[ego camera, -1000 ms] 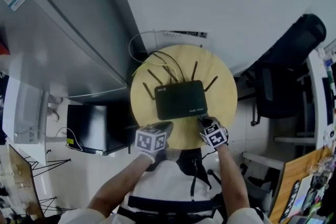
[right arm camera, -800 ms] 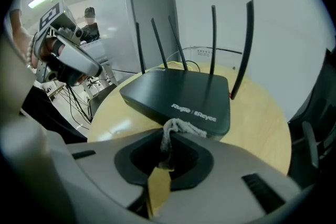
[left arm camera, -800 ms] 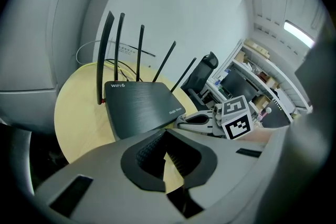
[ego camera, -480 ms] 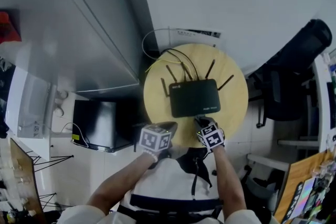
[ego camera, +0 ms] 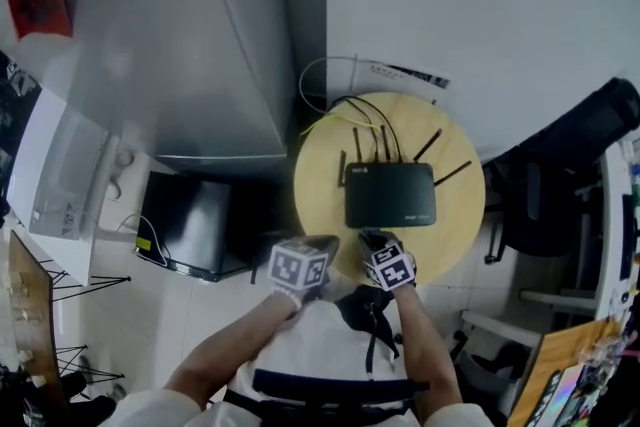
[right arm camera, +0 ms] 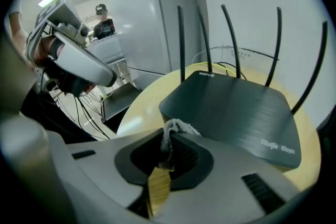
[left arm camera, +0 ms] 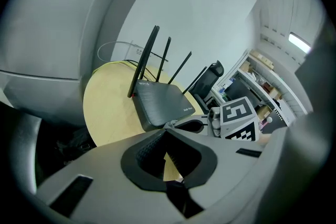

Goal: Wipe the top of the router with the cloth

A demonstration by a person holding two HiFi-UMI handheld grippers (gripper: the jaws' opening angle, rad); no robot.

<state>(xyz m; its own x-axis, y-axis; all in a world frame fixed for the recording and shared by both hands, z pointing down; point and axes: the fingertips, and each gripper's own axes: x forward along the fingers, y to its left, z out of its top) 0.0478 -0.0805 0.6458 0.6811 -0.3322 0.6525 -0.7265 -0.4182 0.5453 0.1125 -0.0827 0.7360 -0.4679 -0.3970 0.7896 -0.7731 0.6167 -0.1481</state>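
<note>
We see a round pale-wood tabletop [ego camera: 318, 200], a black router [ego camera: 390, 196] lying flat near its middle, its antennas [ego camera: 428, 144] raised along the far side, black and yellow cables [ego camera: 352, 107] trailing over the far rim.

On the round pale wooden table [ego camera: 318, 215] we see the flat black router with antennas [ego camera: 390, 195]. It lies a little behind the table's middle, with the antennas along its far edge and thin dark cables [ego camera: 372, 110] behind them. The right gripper [ego camera: 372, 238] is at the router's near edge, with a small pale cloth [right arm camera: 177, 126] between its jaws. The left gripper [ego camera: 322, 242] is just to its left, over the table's near rim. A tall grey metal cabinet [ego camera: 200, 45] stands left of the table, with a black box [ego camera: 185, 225] on the floor before it. A black office chair [ego camera: 570, 155] stands to the right.
</note>
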